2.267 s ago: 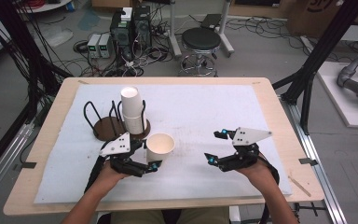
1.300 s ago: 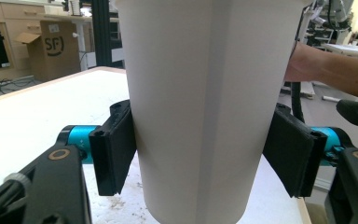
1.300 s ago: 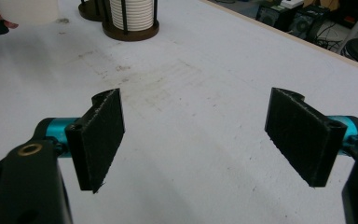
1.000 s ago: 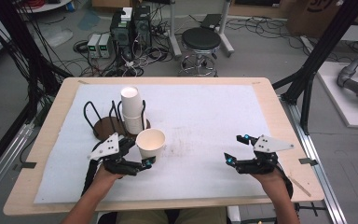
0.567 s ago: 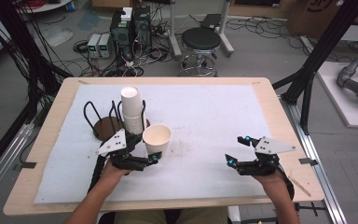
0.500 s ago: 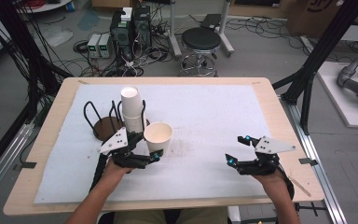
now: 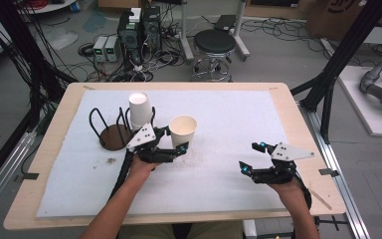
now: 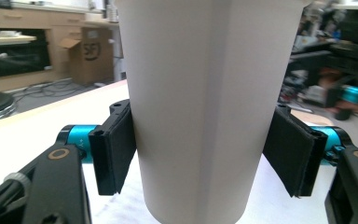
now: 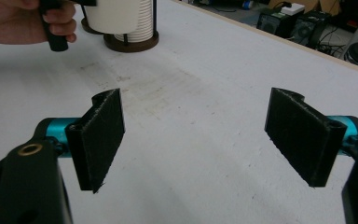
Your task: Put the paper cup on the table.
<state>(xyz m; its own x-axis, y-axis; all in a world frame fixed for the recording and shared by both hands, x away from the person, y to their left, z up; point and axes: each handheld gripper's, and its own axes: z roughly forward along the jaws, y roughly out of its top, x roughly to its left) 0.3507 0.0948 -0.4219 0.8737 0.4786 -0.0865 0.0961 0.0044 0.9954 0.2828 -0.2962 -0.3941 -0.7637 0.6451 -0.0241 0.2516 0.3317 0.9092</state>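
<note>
left fingers (image 8: 116,154) clamped on paper cup (image 7: 182,130) | right fingers (image 9: 100,135) apart | cup stack (image 7: 140,110) just beside

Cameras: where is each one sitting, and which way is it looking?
High view: sits above the table, looking down and forward; both forearms, left gripper and right gripper show.
Left gripper view: rides on the left gripper, looking along its jaws, shut on the cup.
Right gripper view: rides on the right gripper, looking over the table at the cup stack; its jaws are open, and the other hand shows.
Shared: the cup shows in the high view too.
</note>
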